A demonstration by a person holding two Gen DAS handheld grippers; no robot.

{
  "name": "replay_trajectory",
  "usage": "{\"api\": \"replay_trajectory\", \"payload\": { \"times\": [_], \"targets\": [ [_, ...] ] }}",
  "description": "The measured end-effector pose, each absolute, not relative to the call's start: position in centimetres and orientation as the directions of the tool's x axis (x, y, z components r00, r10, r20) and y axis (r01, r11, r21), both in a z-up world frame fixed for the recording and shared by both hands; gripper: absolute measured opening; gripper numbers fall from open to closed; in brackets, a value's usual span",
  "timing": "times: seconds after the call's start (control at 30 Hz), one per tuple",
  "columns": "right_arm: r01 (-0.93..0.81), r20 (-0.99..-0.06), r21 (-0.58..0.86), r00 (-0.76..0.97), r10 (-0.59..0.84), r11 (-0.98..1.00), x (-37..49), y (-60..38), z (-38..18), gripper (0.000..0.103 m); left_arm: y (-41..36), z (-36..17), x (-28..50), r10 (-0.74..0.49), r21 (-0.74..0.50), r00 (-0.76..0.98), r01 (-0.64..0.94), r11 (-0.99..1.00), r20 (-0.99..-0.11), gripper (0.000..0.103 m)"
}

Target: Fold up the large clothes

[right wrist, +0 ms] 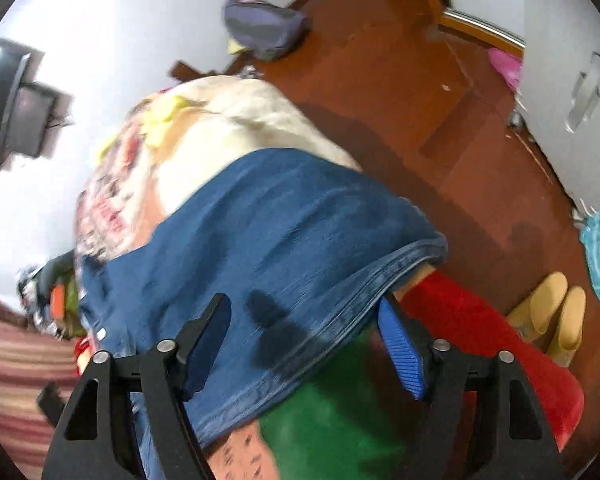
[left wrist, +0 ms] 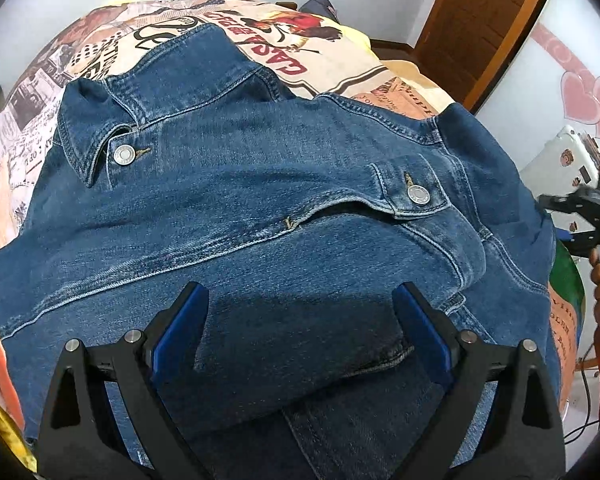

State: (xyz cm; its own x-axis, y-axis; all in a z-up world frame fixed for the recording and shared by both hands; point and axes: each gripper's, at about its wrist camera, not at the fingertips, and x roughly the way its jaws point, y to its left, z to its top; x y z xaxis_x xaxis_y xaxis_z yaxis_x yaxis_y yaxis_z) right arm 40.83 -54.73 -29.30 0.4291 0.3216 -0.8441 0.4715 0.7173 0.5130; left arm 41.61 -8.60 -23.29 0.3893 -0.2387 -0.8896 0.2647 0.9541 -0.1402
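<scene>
The left gripper [left wrist: 300, 300] stands with jaws spread wide and empty just above the denim jacket [left wrist: 260, 184], whose folded sleeve lies directly below and between its blue pads [left wrist: 180, 320]. The right gripper [right wrist: 304, 320] also gapes, gripping nothing, over the jacket's hem at the edge of the printed bedspread [right wrist: 236, 120].

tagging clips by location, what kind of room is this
Most likely a bedroom at home: a denim jacket lies on a bed with a printed bedspread, slippers sit on the wooden floor, and a wall-mounted screen hangs nearby.
</scene>
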Motion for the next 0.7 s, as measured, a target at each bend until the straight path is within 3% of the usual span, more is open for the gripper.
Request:
{"api": "replay_trajectory", "payload": {
  "times": [0.13, 0.27, 0.3, 0.7],
  "targets": [
    [0.531, -0.851, 0.505, 0.438, 0.29, 0.681, 42.0, -55.2, -30.9, 0.05, -8.6, -23.1, 41.4, -0.229, -0.128, 0.397, 0.265, 0.956, -0.889, 0.095],
    [0.504, -0.836, 0.506, 0.487, 0.254, 0.7, 42.0, -55.3, -29.3, 0.017, -8.3, -22.9, 41.2, -0.227, -0.129, 0.397, 0.259, 0.957, -0.889, 0.095],
    [0.49, -0.831, 0.507, 0.498, 0.249, 0.709, 42.0, -55.1, -28.6, 0.014, -8.3, -22.9, 41.2, -0.228, -0.13, 0.398, 0.258, 0.957, -0.889, 0.095],
    [0.129, -0.665, 0.539, 0.672, 0.327, 0.832, 43.0, -46.1, -14.8, 0.011, -6.6, -19.5, 39.0, -0.234, -0.108, 0.481, 0.275, 0.955, -0.845, 0.095]
  ]
}}
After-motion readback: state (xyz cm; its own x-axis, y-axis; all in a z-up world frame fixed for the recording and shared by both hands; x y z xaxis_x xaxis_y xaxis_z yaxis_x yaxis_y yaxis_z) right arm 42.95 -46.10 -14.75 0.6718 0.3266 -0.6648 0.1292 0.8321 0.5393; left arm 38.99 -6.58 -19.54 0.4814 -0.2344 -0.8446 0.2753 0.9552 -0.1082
